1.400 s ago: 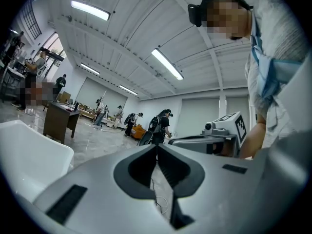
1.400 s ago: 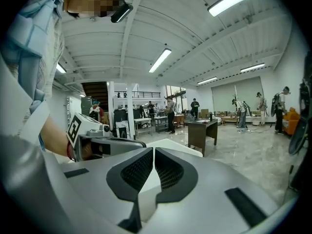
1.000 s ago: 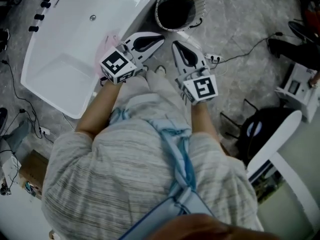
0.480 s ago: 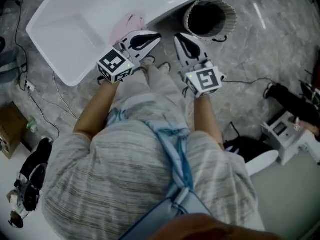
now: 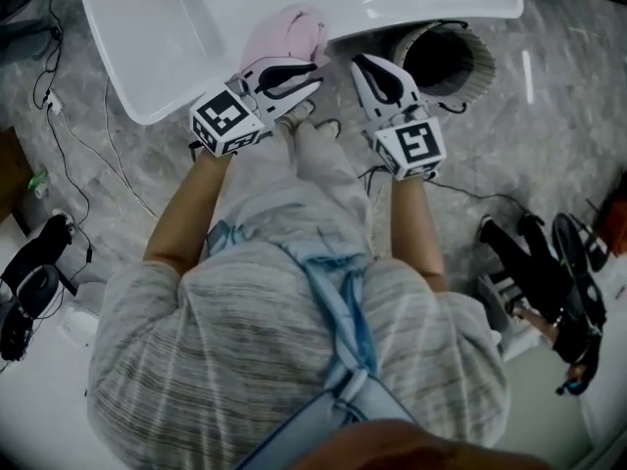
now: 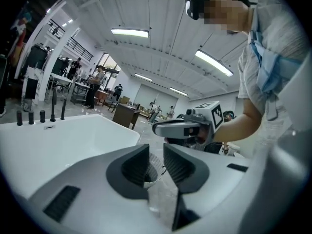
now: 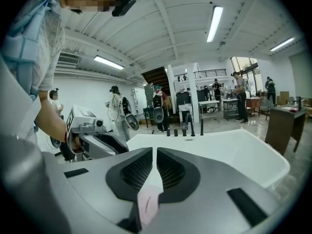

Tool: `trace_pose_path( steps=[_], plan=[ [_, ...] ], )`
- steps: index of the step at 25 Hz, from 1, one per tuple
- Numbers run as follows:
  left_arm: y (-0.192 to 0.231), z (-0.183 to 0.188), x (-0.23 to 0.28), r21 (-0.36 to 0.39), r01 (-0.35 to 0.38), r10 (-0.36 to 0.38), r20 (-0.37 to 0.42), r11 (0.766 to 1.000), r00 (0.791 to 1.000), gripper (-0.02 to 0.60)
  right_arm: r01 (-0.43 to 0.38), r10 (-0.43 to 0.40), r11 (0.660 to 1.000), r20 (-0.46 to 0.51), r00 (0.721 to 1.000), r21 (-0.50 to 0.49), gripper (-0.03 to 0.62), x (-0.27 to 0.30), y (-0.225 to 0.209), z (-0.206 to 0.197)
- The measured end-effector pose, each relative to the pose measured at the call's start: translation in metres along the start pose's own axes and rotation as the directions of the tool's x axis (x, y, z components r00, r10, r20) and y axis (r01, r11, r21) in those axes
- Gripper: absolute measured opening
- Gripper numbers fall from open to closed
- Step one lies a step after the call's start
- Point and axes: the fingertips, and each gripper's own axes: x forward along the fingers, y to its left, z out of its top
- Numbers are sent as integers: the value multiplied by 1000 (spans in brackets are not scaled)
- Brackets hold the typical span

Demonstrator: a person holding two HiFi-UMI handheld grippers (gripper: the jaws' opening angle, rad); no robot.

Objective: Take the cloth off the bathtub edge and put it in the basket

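Note:
A pink cloth (image 5: 284,32) lies draped over the near edge of the white bathtub (image 5: 196,27). My left gripper (image 5: 316,69) hovers just in front of the cloth. Its jaws have just been opening and stand a little apart, with nothing between them (image 6: 156,152). My right gripper (image 5: 361,61) is beside it, to the right of the cloth, shut and empty (image 7: 154,155). A strip of the pink cloth (image 7: 148,201) shows below its jaws. The woven basket (image 5: 482,67) stands on the floor against the tub's right end, beyond the right gripper.
Grey marble floor with cables (image 5: 88,145) at the left and right. Black gear (image 5: 549,272) lies at the right, bags (image 5: 29,282) at the left. Black taps (image 7: 185,130) stand on the tub's far rim. People and tables fill the hall behind.
Both grippers have moved towards the tub edge. The left one now sits right at the pink cloth. Tub and basket have shifted rightwards in the head view.

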Motion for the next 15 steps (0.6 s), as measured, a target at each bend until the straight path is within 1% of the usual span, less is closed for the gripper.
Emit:
trace_pose_path(
  steps=[4,6,7,8,10,11,13,15],
  plan=[
    [15,-31,-15,30,-26,28,-84,999,996,121,-68,62,996,-103,993,-55,8,26,8,-18],
    [24,-48,-19,50,-26,33,-137,998,990,158,-104,91,992,-161,983,-75,54,39,8,-34],
    [29,-57,-21,67,-17,28,-170,998,985,180,-122,106,990,-190,976,-73,54,45,9,-43],
    [33,-66,-22,89,-1,19,-205,996,979,206,-133,117,989,-214,970,-62,77,51,9,-52],
    [42,-83,-25,128,46,-9,-279,991,960,255,-139,128,990,-246,961,-28,117,63,10,-69],
    [46,-91,-27,144,74,-25,-316,987,948,275,-139,132,990,-260,957,-10,149,68,11,-78],
    [56,-106,-29,174,137,-58,-394,975,917,287,-140,142,990,-290,946,27,184,78,15,-96],
    [69,-118,-29,200,202,-87,-470,959,878,288,-134,149,989,-316,937,67,241,87,18,-113]
  ],
)
